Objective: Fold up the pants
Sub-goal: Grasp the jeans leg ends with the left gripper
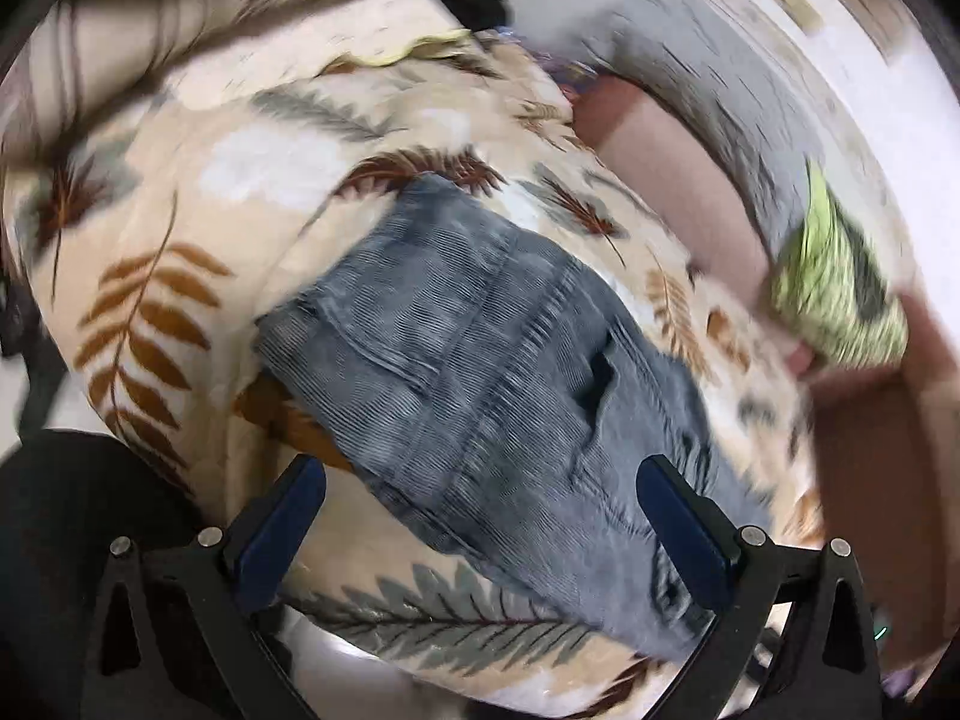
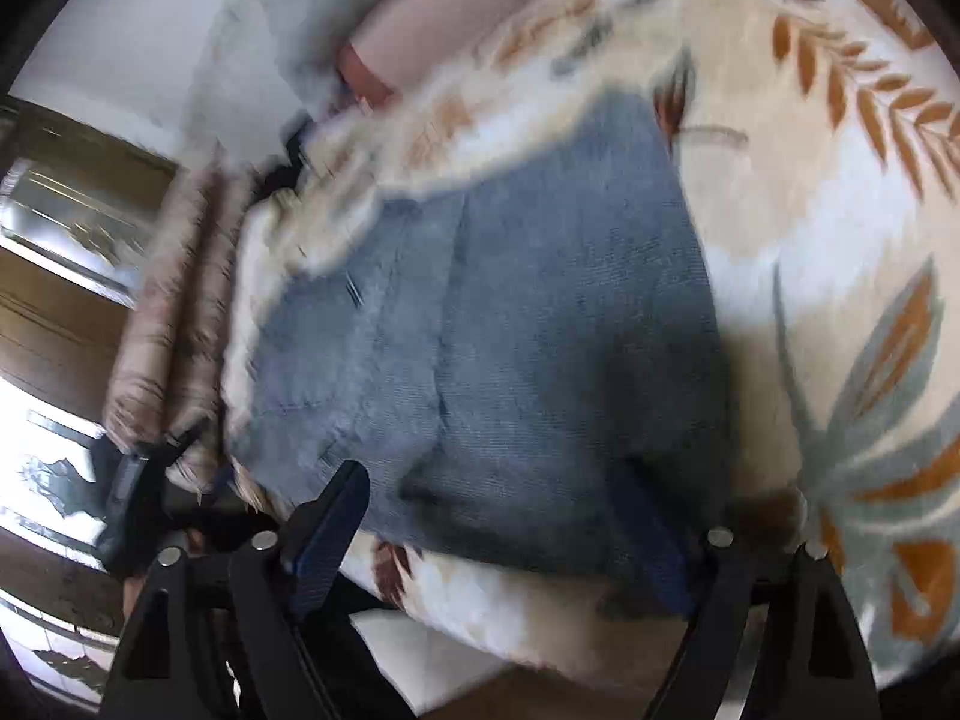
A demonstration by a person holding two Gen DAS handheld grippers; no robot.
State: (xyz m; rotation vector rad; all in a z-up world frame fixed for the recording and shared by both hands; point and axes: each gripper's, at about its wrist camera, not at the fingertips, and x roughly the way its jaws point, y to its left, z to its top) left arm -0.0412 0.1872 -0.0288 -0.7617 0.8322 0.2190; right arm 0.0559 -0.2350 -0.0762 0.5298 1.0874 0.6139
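Observation:
Grey-blue corduroy pants [image 1: 480, 372] lie folded into a compact bundle on a cream blanket with a leaf print [image 1: 180, 192]. My left gripper [image 1: 480, 480] is open, its blue-padded fingers spread over the near edge of the pants, holding nothing. In the right wrist view the same pants [image 2: 510, 330] fill the middle. My right gripper [image 2: 498, 498] is open just above them, its right finger partly blurred against the cloth. Both views are motion-blurred.
The blanket [image 2: 810, 240] covers a bed. A green-and-black item [image 1: 840, 288] and a pink surface [image 1: 678, 180] lie at the right in the left wrist view. A rolled striped cloth [image 2: 174, 324] and wooden furniture [image 2: 54, 300] lie left in the right wrist view.

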